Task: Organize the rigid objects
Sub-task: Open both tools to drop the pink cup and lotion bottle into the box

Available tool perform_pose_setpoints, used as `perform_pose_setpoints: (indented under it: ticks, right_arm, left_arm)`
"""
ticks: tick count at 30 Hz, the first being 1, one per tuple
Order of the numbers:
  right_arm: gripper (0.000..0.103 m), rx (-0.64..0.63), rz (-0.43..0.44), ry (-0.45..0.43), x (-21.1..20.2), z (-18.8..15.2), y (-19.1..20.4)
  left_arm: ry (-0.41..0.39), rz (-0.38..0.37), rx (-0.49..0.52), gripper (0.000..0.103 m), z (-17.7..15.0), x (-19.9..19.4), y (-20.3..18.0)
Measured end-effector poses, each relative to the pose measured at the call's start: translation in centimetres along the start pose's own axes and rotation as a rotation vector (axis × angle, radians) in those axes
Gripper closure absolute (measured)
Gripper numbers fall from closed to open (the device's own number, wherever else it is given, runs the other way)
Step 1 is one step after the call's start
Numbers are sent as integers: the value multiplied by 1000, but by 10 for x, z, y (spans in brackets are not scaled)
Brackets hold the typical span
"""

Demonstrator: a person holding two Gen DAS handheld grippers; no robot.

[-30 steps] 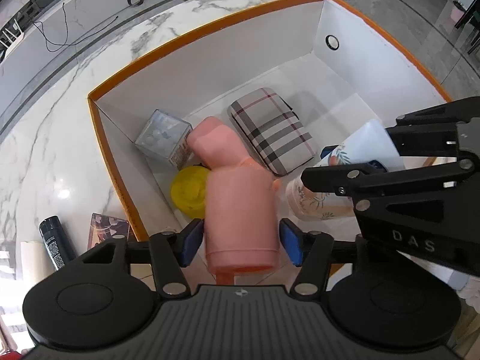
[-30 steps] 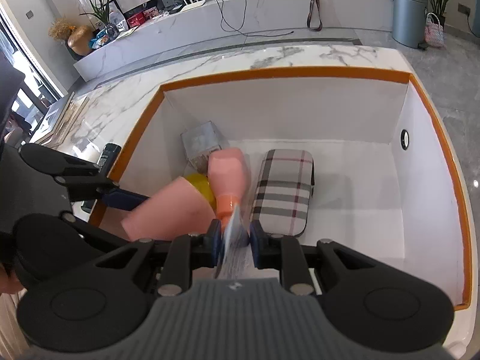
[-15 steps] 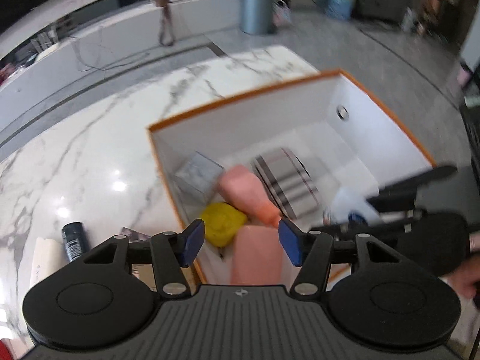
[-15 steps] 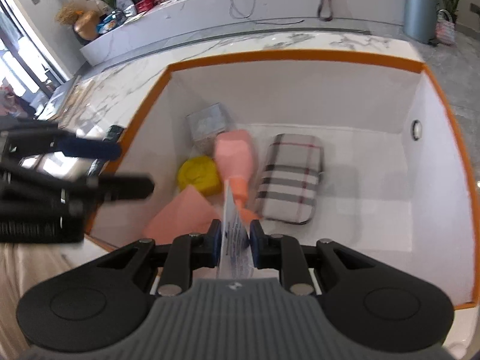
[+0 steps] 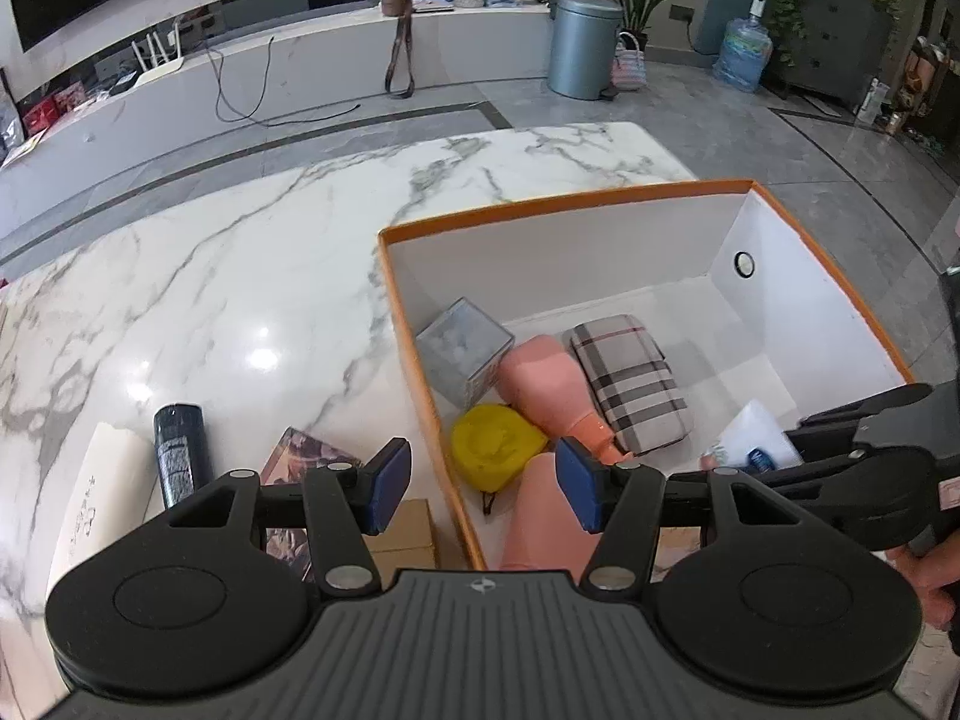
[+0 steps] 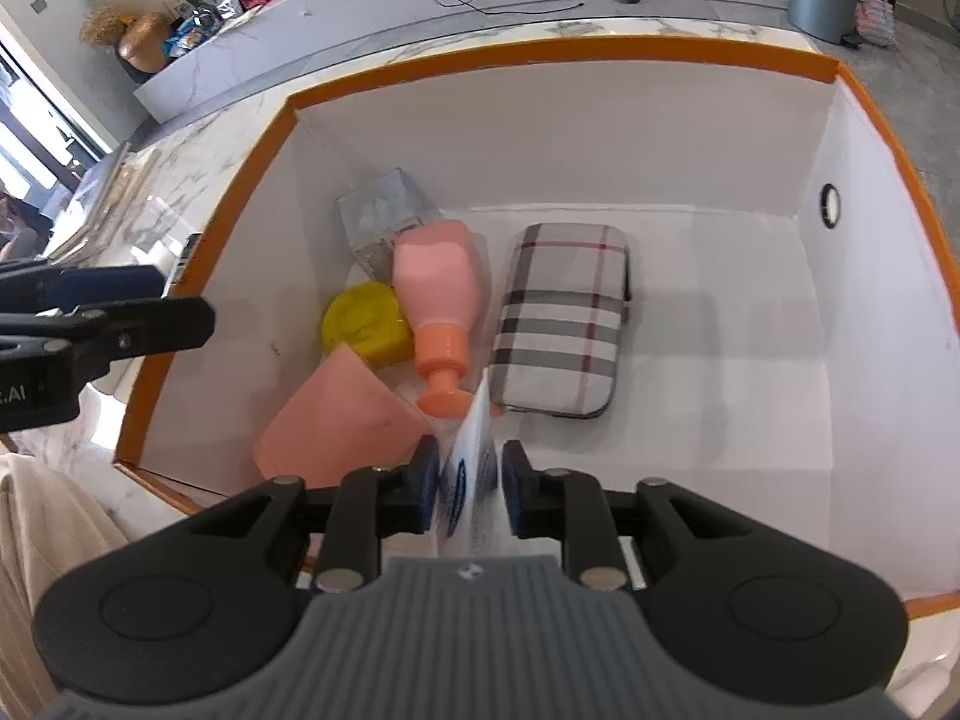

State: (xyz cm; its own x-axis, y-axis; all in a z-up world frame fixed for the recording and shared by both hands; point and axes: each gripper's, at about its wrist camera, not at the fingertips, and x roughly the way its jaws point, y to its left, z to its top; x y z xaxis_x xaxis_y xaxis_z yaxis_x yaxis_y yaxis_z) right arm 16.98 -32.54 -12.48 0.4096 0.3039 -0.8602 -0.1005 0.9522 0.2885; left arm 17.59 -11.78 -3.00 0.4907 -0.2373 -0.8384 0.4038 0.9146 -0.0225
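An orange-rimmed white box (image 5: pixel 564 210) (image 6: pixel 540 54) holds a pink bottle (image 5: pixel 549 384) (image 6: pixel 441 282), a second pink bottle (image 6: pixel 336 420) (image 5: pixel 537 516) near the front wall, a plaid case (image 5: pixel 630 384) (image 6: pixel 564 318), a yellow object (image 5: pixel 495 444) (image 6: pixel 363 324) and a clear cube (image 5: pixel 465 348) (image 6: pixel 384 216). My left gripper (image 5: pixel 483 489) is open and empty above the box's left wall. My right gripper (image 6: pixel 465 483) is shut on a white tube (image 6: pixel 471 462) (image 5: pixel 753 438) over the box's front part.
On the marble table (image 5: pixel 240 276) left of the box lie a black can (image 5: pixel 180 450), a white roll (image 5: pixel 99 498), a printed card (image 5: pixel 306 456) and a brown carton (image 5: pixel 402 531). A counter and a bin (image 5: pixel 582 42) stand behind.
My left gripper let go of the second pink bottle, which now lies in the box, and pulled back up and left. My right gripper still holds the white tube.
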Motion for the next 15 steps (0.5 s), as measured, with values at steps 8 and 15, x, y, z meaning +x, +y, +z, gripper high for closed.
perform_pose_setpoints:
  ticks: [8,15]
  right_arm:
    - [62,-46,-106,-17,-6,2,3]
    - [54,-34,-167,-38,-9,4,-2]
  left_arm:
    - [6,-15,-2,37,-7,1,-2]
    - [6,-7,-15,37,-9,0,0]
